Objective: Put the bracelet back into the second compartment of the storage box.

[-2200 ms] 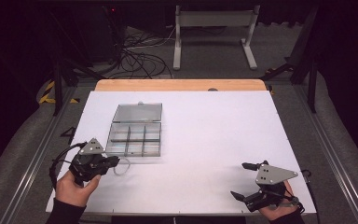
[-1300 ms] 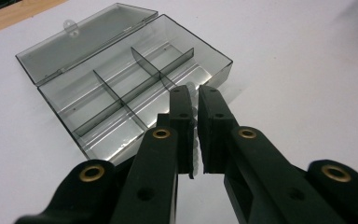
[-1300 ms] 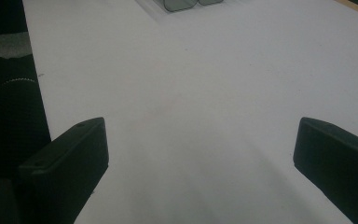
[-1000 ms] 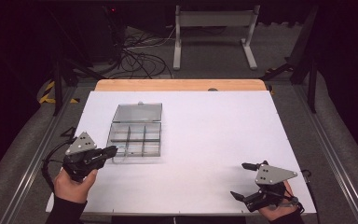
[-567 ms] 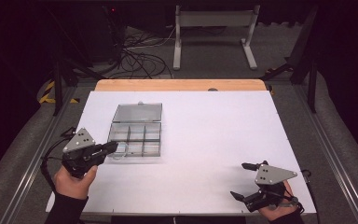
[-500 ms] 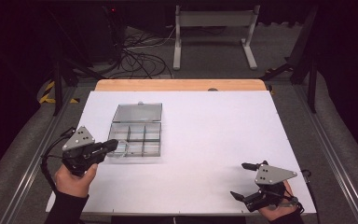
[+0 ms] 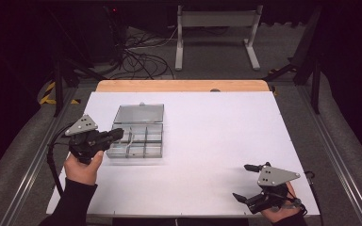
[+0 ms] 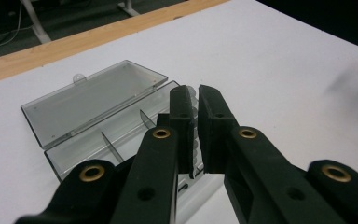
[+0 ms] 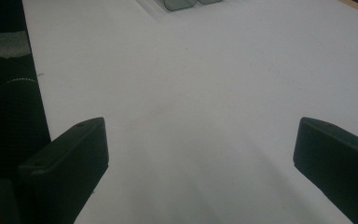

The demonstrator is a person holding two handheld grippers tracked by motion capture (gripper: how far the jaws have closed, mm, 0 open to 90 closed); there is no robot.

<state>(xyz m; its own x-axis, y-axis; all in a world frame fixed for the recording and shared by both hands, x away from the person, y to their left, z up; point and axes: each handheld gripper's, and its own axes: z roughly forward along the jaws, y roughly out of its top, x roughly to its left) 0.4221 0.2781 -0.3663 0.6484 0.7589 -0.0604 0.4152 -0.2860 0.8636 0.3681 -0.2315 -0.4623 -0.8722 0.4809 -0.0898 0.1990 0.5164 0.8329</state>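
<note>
A clear plastic compartment box (image 7: pixel 139 134) lies open on the white table, its lid (image 7: pixel 139 113) flat behind the divided tray. My left gripper (image 7: pixel 118 133) is held in a hand at the box's left side, tips over the tray's left edge. In the left gripper view the jaws of my left gripper (image 8: pixel 191 93) stand nearly together above the tray (image 8: pixel 98 140). A pale ridged strip shows in the slit between them; I cannot tell what it is. My right gripper (image 7: pixel 241 181) rests near the front right corner, jaws wide apart over bare table (image 9: pixel 200 135).
The white table top (image 7: pixel 217 132) has a wooden strip (image 7: pixel 184 85) along its far edge. Cables and a metal stand (image 7: pixel 217 28) are on the floor beyond. A corner of the box (image 9: pixel 182 3) shows at the top of the right gripper view.
My left gripper has moved away from the person and a little right, its tips coming up to the box's left edge. The right gripper has not moved.
</note>
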